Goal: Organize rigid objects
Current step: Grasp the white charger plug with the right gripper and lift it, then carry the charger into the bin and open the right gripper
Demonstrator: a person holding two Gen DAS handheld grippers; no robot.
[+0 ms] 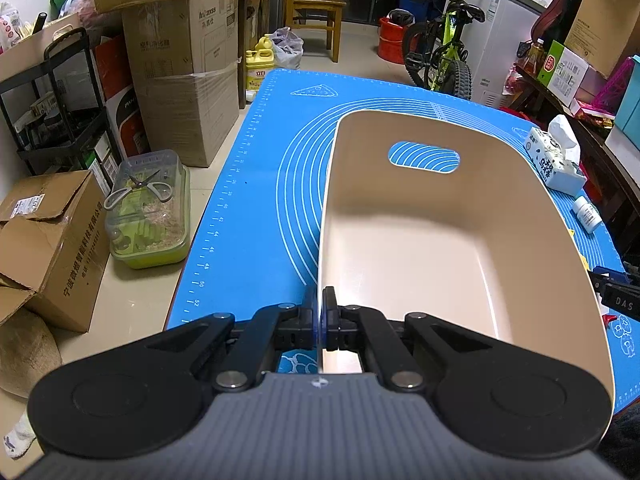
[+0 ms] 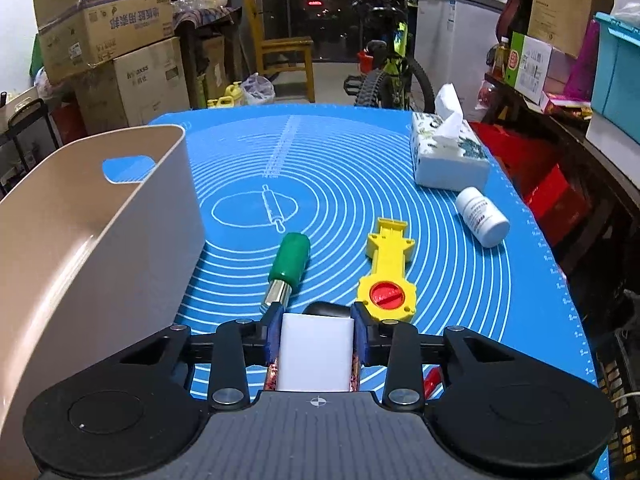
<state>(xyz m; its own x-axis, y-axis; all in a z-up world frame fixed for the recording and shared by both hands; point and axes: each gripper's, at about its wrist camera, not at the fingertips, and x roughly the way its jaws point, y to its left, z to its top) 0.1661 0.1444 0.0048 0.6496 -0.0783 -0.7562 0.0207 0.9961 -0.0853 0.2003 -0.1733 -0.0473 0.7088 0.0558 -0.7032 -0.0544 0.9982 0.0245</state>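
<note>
Right, I have the left gripper (image 1: 320,312) pinched shut on the near rim of the beige bin (image 1: 452,240), at its left corner; the thin wall runs between the two pads, low in the left view. The bin sits on the blue mat (image 1: 256,208) and I see nothing inside it, though its near right corner is hidden behind the gripper body. At the right edge of that view a tissue pack (image 1: 554,160) and a small white bottle (image 1: 587,214) are partly visible, and a dark clamp-like part lower down is cut off by the frame.

In the right view the right gripper (image 2: 316,332) has a white block (image 2: 316,354) between its blue pads, which press on both its sides; no earlier look is at hand. Something dark and rounded (image 2: 326,309) peeks over the block's far edge, and I cannot make out what it is. A reddish patterned strip shows along each side of the block, too hidden to name.

Beyond the fingers, centre frame, lies a green-handled tool (image 2: 289,266), its metal shaft partly covered by the left finger. Just right of it lies a yellow toy (image 2: 388,268) with a red disc, its near edge touching or hidden by the right finger. The bin fills the left of this view.
</note>
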